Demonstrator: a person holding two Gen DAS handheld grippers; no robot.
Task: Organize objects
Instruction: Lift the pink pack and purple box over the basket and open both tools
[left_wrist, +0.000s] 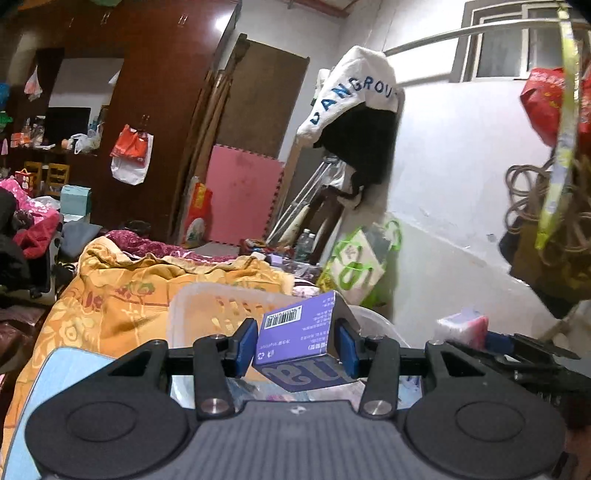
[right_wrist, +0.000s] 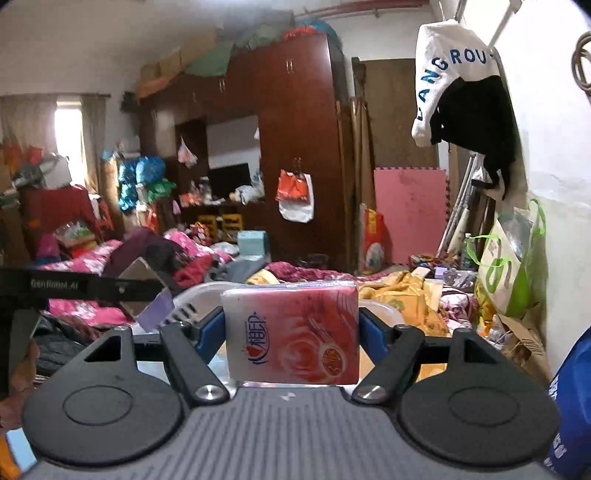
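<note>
left wrist view: the left tongs (left_wrist: 298, 341) pinch a purple box (left_wrist: 295, 334) tilted, above a clear plastic basket (left_wrist: 184, 317) on the bed; light, stiff card, best held across its flat sides. right wrist view alone shows the right tongs (right_wrist: 291, 332) pinching a soft tissue pack (right_wrist: 293, 332), light and squashy, over the bed.

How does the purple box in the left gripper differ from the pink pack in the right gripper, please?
The purple box is a stiff carton with sharp edges and a printed barcode; the pink tissue pack is a soft, glossy wrapper with rounded corners. The box sits tilted in the left gripper, while the pack sits nearly square in the right gripper. Both are clamped between blue pads, lifted above the bed.
</note>
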